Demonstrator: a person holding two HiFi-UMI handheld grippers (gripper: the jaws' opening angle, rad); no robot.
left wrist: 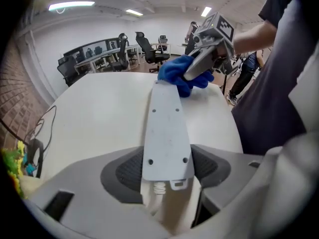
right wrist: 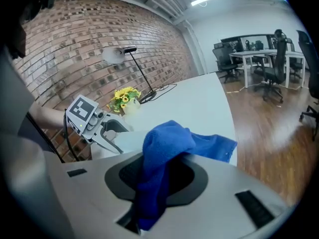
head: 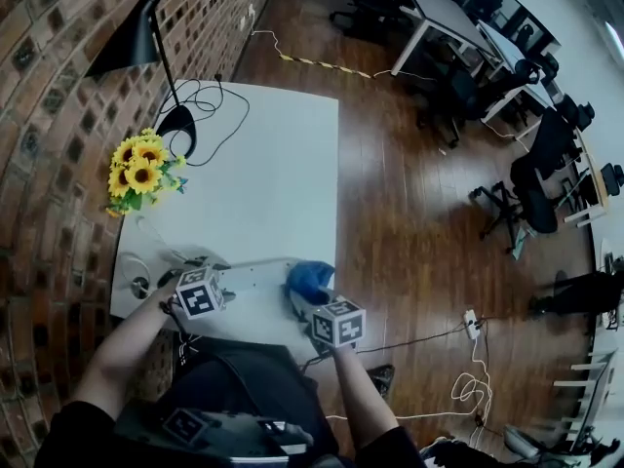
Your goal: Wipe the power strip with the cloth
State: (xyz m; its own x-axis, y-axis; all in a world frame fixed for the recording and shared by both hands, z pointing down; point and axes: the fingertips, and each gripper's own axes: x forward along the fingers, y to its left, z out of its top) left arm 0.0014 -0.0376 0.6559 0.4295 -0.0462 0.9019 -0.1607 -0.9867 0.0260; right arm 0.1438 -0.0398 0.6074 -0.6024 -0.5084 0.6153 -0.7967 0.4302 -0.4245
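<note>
we see a white rectangular table [head: 283,164]. at its ten o'clock stands a black metal desk lamp [head: 132,45], at nine o'clock a bunch of yellow sunflowers [head: 141,172] against a red brick wall [head: 49,115]. black office chairs [head: 534,178] stand at three o'clock on brown wooden floor [head: 409,222].

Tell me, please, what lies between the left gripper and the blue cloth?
The white power strip spans that whole stretch, as shown in the left gripper view.

White table [head: 283,164]: lamp base [head: 179,125] and cable [head: 208,86] at 10 o'clock, sunflowers [head: 141,169] at 9, strip [head: 255,273] along the near edge at 6, blue cloth [head: 310,279] on its end at 5.
</note>
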